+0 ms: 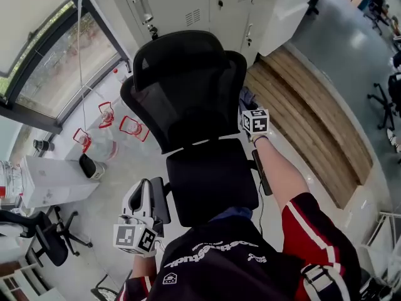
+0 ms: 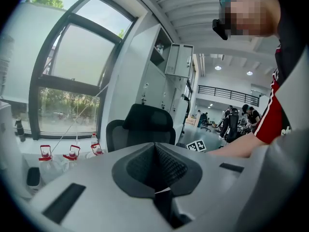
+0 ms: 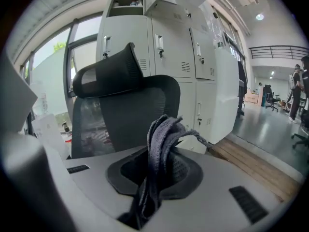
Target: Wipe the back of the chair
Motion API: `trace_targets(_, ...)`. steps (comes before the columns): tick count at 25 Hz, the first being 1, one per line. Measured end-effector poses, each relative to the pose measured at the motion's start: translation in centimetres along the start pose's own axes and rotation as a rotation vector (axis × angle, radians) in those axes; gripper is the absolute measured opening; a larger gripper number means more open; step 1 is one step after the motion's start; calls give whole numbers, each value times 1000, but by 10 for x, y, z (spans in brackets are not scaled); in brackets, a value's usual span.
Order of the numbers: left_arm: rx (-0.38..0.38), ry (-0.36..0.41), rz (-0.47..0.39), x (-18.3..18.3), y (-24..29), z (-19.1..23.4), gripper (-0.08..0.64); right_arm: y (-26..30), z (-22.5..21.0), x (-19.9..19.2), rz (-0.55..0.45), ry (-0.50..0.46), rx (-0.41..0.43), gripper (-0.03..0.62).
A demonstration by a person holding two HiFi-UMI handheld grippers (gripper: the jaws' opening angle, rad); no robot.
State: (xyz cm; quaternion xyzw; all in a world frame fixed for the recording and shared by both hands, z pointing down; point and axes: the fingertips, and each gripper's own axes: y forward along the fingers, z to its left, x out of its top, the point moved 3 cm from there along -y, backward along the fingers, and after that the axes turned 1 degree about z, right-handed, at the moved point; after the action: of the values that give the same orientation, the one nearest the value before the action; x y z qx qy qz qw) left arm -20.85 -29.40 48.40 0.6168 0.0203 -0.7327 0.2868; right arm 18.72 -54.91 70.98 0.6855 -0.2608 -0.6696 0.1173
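The pale floor [image 1: 116, 168] carries the black chair [image 1: 188, 93] at frame centre. Red-handled clear jugs [image 1: 131, 128] stand at its left; a wooden platform [image 1: 313, 124] runs along the right.

Upright black mesh office chair [image 1: 188, 99]; bunched dark grey cloth [image 3: 161, 137] just beside its right edge.

black top [image 1: 219, 274] with white lettering [image 1: 210, 251], red white-striped sleeves [image 1: 307, 221], pale grey grippers [image 1: 146, 184] [image 1: 247, 102] with marker cubes [image 1: 135, 238]
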Motion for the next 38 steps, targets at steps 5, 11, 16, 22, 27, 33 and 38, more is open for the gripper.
trace_targets(5,14,-2,12,-6,5,9,25,25,-8,0,8,-4,-12,69)
trace_targets(11,56,-20,10,-9,-1,25,25,44,5,2,20,-23,-7,69)
trace_targets(16,81,-37,-1,-8,-9,35,25,52,33,4,19,-48,28,69)
trace_targets(22,115,-58,-16,-9,-20,44,25,65,81,8,21,-77,101,69)
trace_targets(27,150,-72,-28,-10,-34,53,25,74,130,11,17,-101,179,69)
trace_targets(33,198,-97,-40,-13,-50,66,25,87,189,12,18,-129,265,69)
trace_targets(38,246,-117,-50,-18,-64,78,25,97,248,14,16,-166,366,69)
